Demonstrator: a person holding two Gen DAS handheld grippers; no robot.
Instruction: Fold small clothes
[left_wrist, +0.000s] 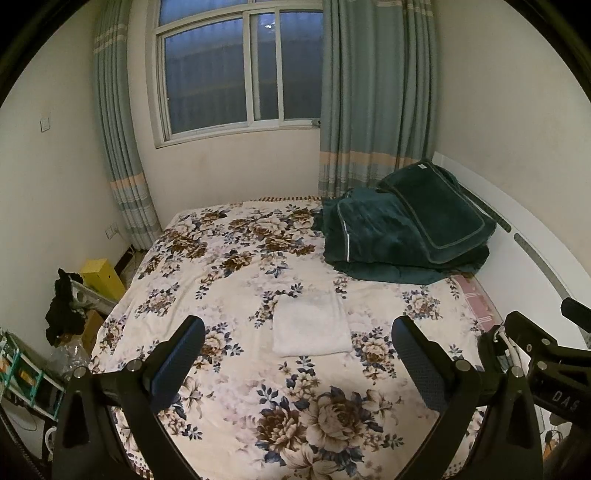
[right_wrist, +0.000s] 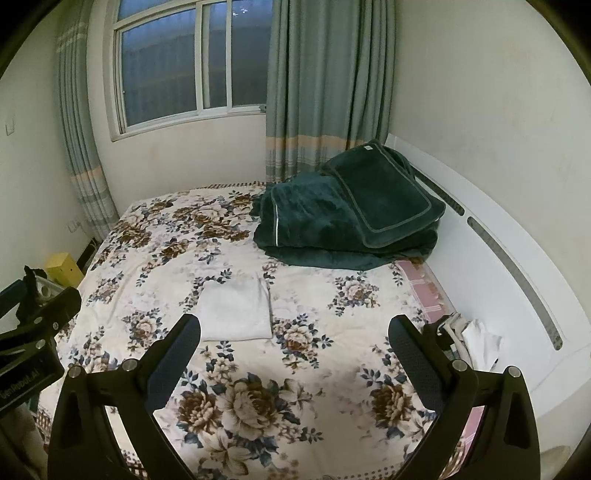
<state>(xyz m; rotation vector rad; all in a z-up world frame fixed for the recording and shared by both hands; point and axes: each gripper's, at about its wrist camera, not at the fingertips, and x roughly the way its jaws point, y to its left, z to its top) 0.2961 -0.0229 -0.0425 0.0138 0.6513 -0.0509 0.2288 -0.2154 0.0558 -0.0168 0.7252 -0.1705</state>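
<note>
Left fingers: the left gripper (left_wrist: 297, 343) has its fingers (left_wrist: 184, 354) spread wide apart with nothing between them, held up above the bed, I'd say because there is nothing to grip just now.
Right fingers: the right gripper (right_wrist: 293, 343) is the same, its fingers (right_wrist: 410, 354) well apart and empty, raised beside the other one at about the same height.
White cloth: a small white cloth (left_wrist: 312, 325) lies flat on the bed as a neat rectangle with a folded edge along one side, out ahead of both pairs of fingers and touched by neither.
Task so far: it looks folded already, so I'd guess both grippers hang back because this piece is done.
Bed: the flowered bedspread (left_wrist: 236, 258) is smooth around the cloth, a good flat place for folding.
Green blanket: a heaped dark green blanket (left_wrist: 402, 229) sits at the far corner by the curtain (left_wrist: 373, 99), well apart from the cloth and out of the way.
Bedside: something white and crumpled (right_wrist: 480, 341) lies at the right edge; I cannot tell what it is.
</note>
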